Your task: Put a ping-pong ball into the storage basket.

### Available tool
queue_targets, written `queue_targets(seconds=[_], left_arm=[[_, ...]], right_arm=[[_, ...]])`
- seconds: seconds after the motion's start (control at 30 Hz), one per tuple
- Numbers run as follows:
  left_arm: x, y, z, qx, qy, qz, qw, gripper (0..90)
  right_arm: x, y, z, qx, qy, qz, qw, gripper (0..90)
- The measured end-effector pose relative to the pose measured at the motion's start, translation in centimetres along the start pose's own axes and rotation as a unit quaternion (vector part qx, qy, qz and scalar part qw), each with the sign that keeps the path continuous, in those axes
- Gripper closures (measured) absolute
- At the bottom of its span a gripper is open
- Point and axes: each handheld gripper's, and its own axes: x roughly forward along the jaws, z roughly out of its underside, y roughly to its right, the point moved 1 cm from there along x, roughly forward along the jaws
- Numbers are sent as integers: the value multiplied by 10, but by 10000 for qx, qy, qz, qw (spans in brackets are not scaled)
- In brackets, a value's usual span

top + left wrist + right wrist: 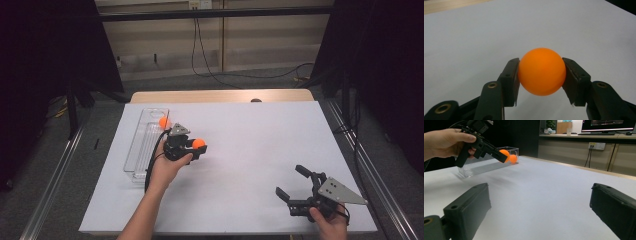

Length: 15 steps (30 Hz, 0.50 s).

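Left gripper is clamping an orange ping-pong ball between both pads, holding it above the white surface just right of the clear plastic tray. A second orange ball is sitting in that tray's far end. Right gripper is resting near the front right corner, jaws spread wide with nothing in them.

A wooden table under white paper stood on grey carpet; beige panelled wall behind.
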Motion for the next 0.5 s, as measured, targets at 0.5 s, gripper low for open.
queue_targets(seconds=[0.5], left_arm=[[-7,-8,1,-145,35,-59,9999,509]], right_arm=[[0,0,0,11,12,-5,10000,24]])
